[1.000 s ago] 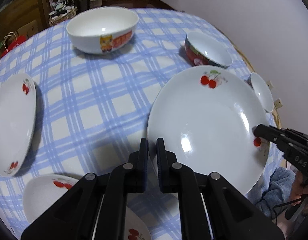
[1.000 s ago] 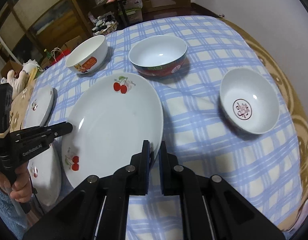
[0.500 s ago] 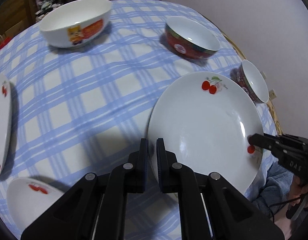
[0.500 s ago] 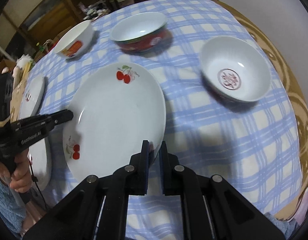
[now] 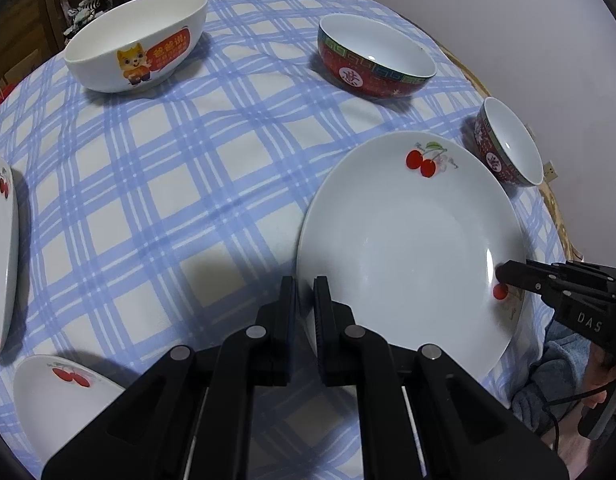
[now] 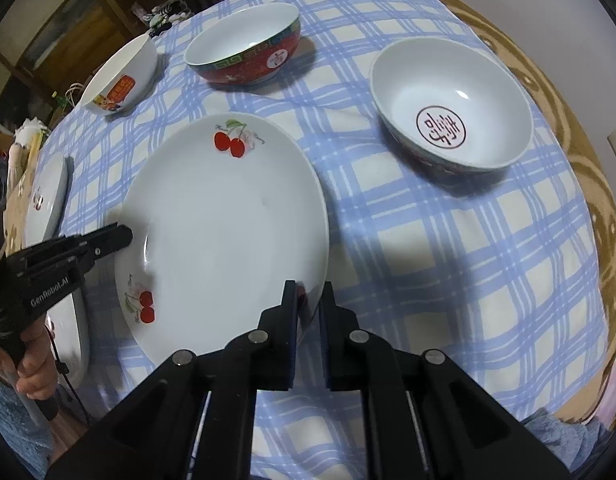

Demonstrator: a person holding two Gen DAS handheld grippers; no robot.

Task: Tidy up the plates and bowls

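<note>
Right now I'm clamping the cherry plate (image 5: 408, 248) by opposite rims, left gripper (image 5: 305, 300) and right gripper (image 6: 308, 304) fingers clenched; its underside over the surface (image 5: 168, 168) is hidden, two side plates (image 5: 0, 256) cropped.

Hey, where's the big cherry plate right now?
The big cherry plate is gripped at opposite rim edges by the left gripper and right gripper, over the checked tablecloth, with the red bowl beyond it.

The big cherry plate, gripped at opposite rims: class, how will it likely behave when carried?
The cherry plate looks glazed and glossy, so probably slippery in thin rim grips. It appears rigid ceramic: unlikely to flex, likely to break if dropped. Being wide, it may tilt.
</note>
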